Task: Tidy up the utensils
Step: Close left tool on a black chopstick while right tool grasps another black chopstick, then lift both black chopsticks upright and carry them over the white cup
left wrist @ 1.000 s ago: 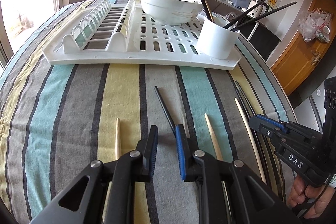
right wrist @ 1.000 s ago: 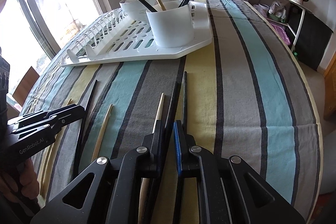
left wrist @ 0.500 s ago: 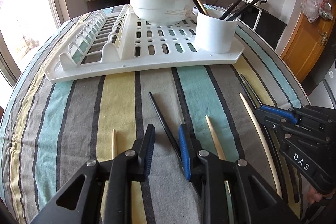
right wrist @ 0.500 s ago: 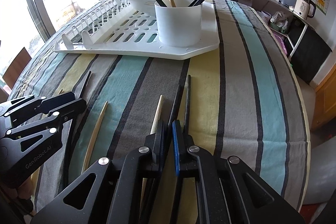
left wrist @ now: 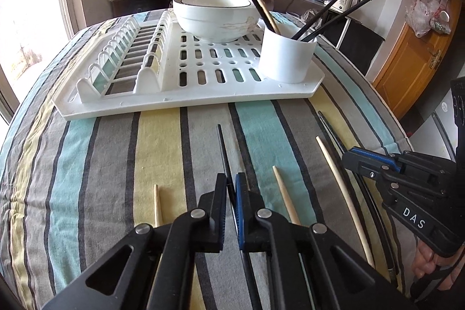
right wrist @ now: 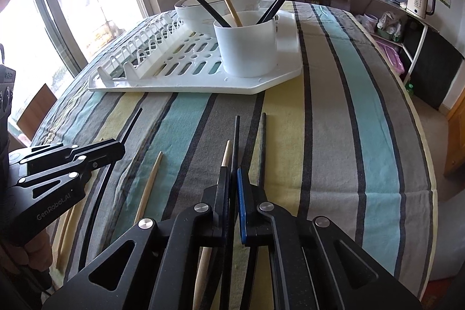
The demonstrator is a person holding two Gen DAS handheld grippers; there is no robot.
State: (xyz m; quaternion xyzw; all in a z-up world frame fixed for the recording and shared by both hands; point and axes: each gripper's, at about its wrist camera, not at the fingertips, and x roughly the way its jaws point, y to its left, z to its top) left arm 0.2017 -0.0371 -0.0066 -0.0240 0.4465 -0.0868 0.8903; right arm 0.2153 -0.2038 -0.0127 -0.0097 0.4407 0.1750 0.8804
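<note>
Striped cloth covers the tabletop (left wrist: pixel 87 164), with a white drying rack (left wrist: pixel 174 95) and utensil cup (left wrist: pixel 286 60) at its far side. Left claw (left wrist: pixel 231 193) pinches a black chopstick (left wrist: pixel 222 147) lying on the cloth. Right claw (right wrist: pixel 234 182) is pressed onto another black chopstick (right wrist: pixel 237 135), a wooden chopstick (right wrist: pixel 226 153) just beside.

Two low wrist views along the tongs, both facing the rack (left wrist: pixel 186 89) (shared).

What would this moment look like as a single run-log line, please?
left gripper: shut on black chopstick | right gripper: shut on second black chopstick | white cup: on drying rack, holds four chopsticks
</note>
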